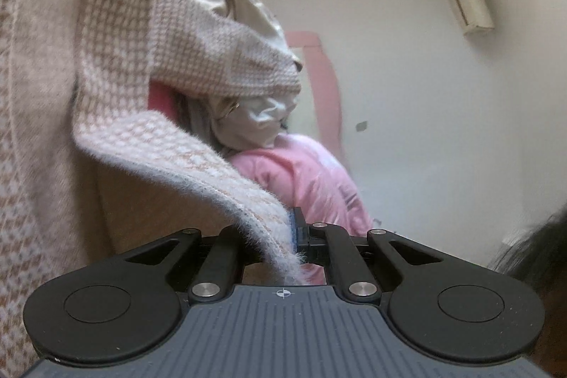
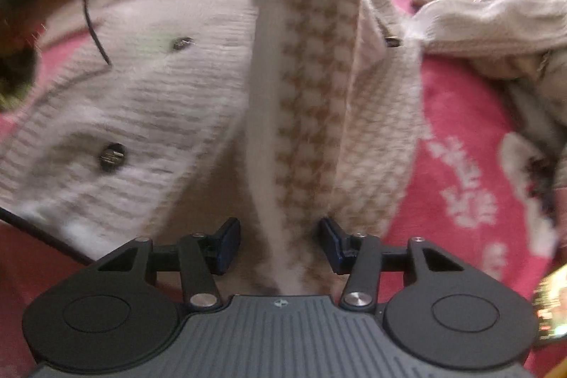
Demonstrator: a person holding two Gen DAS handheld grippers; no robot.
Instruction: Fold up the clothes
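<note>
Sweater (image 2: 308, 87), a fuzzy checked knit, is hanging over the pink blanket (image 2: 460, 144); soft and floppy, so hems are probably the best holds. Left gripper (image 1: 296, 236) is pinching its edge; right gripper (image 2: 280, 241) is spread around a dangling strip, not pressing
</note>
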